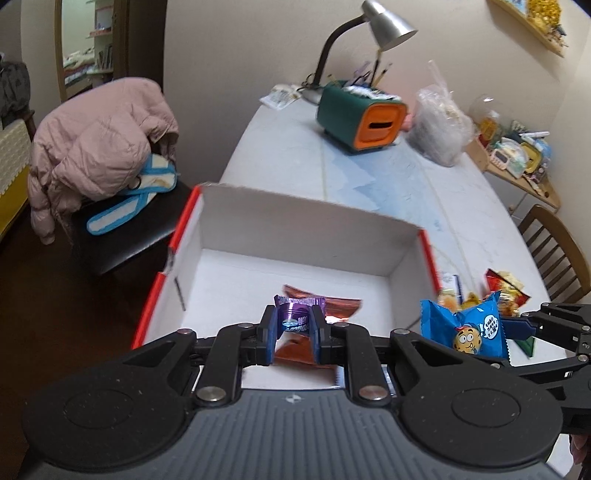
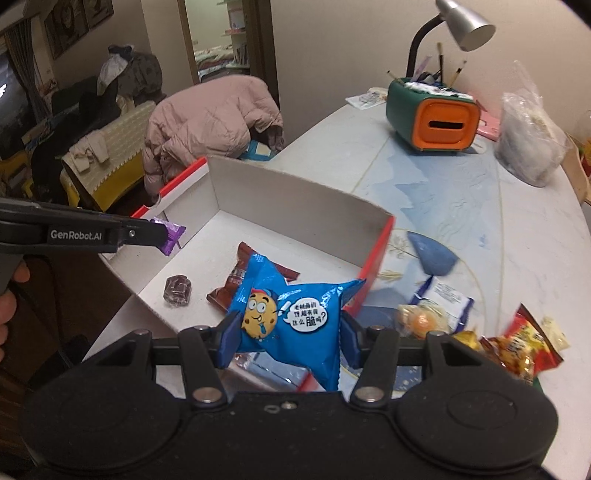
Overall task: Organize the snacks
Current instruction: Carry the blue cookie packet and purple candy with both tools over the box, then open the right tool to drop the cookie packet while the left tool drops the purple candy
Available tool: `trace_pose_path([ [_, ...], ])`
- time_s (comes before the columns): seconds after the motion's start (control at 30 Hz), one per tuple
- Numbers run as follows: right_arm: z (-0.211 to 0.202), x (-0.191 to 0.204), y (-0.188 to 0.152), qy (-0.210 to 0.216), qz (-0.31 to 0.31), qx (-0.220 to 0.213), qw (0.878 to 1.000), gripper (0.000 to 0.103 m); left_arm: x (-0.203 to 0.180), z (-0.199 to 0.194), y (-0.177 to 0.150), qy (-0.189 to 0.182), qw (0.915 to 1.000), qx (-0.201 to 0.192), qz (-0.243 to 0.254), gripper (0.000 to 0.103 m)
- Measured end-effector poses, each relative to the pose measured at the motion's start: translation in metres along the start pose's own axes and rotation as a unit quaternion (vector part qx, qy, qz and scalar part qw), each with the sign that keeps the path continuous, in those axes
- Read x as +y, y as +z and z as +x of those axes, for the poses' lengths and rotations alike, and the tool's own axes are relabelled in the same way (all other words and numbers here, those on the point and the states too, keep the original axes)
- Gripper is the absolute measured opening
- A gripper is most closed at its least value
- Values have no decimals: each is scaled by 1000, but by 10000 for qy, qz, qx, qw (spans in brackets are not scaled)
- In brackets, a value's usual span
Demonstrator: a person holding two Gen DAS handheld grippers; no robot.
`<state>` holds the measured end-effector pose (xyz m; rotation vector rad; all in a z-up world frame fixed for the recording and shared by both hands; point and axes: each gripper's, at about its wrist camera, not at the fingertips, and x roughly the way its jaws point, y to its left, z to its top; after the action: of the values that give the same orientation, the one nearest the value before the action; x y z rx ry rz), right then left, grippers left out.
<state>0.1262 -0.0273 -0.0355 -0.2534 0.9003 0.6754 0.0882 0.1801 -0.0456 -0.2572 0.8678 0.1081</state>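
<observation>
The left gripper (image 1: 294, 326) had its jaws clamped narrow on a purple candy (image 1: 300, 314), and the right gripper (image 2: 288, 334) had its jaws pressed against a blue cookie packet (image 2: 291, 314), both held over the near part of the white box (image 2: 258, 192). Beneath the jaws, a brown packet (image 2: 236, 284) and a small dark candy (image 2: 177, 291) lay on the box floor. To the right of the right jaws loose snacks (image 2: 517, 343) sat on the surface, with an orange-and-green holder (image 2: 432, 122) and a lamp (image 2: 465, 22) well beyond.

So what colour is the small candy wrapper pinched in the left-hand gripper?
Shiny purple with silver print; the small candy wrapper shows best in the left wrist view.
</observation>
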Motion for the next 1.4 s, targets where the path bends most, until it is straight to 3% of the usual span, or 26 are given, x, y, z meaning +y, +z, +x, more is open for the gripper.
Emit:
trace_pose_path([
  [0.43, 76, 25, 15, -338, -248, 613, 9972, 53, 26, 60, 12, 139, 9981, 567, 202, 17],
  [0.7, 96, 32, 11, -405, -291, 1014, 9936, 53, 18, 89, 4, 232, 9925, 1055, 570, 17],
  [0.9, 102, 36, 11, -516, -380, 1083, 9921, 53, 12, 102, 0, 348, 9872, 1329, 814, 17],
  [1.13, 105, 36, 13, -552, -377, 1143, 9912, 55, 12, 103, 1, 409, 9856, 1381, 881, 18],
  [1.4, 94, 33, 12, -546, -284, 1010, 9930, 64, 7, 94, -3, 371, 9867, 1276, 932, 20],
])
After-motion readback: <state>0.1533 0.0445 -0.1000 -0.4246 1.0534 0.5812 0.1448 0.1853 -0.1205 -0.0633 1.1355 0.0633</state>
